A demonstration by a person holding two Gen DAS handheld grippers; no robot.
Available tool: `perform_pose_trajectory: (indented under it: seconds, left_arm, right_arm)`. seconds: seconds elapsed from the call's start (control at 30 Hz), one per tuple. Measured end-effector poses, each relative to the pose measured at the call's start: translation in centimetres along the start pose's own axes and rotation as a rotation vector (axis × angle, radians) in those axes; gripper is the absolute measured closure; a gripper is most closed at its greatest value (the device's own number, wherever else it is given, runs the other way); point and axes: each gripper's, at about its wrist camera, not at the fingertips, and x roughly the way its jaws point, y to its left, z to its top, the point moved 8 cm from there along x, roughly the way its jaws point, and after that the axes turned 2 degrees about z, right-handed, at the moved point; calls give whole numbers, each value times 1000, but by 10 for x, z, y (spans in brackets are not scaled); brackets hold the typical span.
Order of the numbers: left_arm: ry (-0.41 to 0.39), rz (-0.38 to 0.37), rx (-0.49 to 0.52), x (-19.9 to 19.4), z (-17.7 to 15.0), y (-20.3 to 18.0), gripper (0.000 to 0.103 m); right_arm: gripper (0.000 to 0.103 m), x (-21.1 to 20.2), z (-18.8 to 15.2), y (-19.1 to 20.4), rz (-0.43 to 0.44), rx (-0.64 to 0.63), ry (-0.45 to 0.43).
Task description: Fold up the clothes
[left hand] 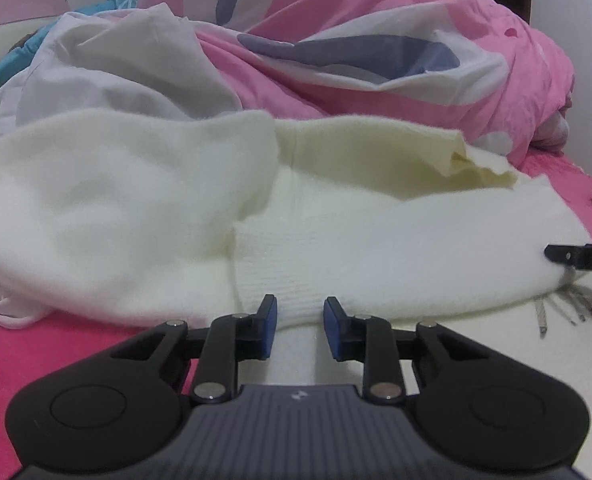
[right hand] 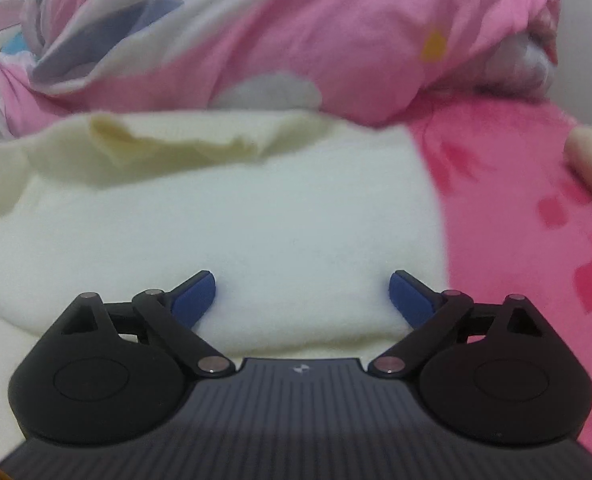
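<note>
Cream sweater [left hand: 136, 208] lies partly folded on bed [left hand: 56, 344]. Left gripper [left hand: 299, 316] half-open at hem, right gripper [right hand: 301, 292] wide-open; nothing held. Hem grasp judged next.

A cream-white knitted sweater [left hand: 144, 216] is lying spread across the middle of the left wrist view, filling it from the left edge almost to the right. Its fabric is looking soft and fuzzy, with a ribbed band [left hand: 280, 272] showing at lower centre. A layer is lying folded over at the left, and a yellower flap [left hand: 395, 152] is curling up at upper centre right. In the right wrist view the sweater [right hand: 256, 216] is covering the centre and left, its rumpled yellowish edge [right hand: 184, 140] sitting along the top.
</note>
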Motion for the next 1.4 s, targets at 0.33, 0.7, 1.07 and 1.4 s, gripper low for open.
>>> perform_pose_trajectory:
  seconds: [0.33,0.7,1.07,1.4]
  left_arm:
    - [16,12,6,1,-2,-2,74]
    - [48,5,-23,3,1,-1,71]
    - [98,25,-24,5,4,-3,69]
    - [127,61,14,9,4,-7,67]
  right_arm:
    - [30,-26,22,19,15,-1,-57]
    - [28,-4,10,53,4,-76,29]
    - [24,9,1,93,67,-135,17]
    - [20,27,1,118,148,-138,31]
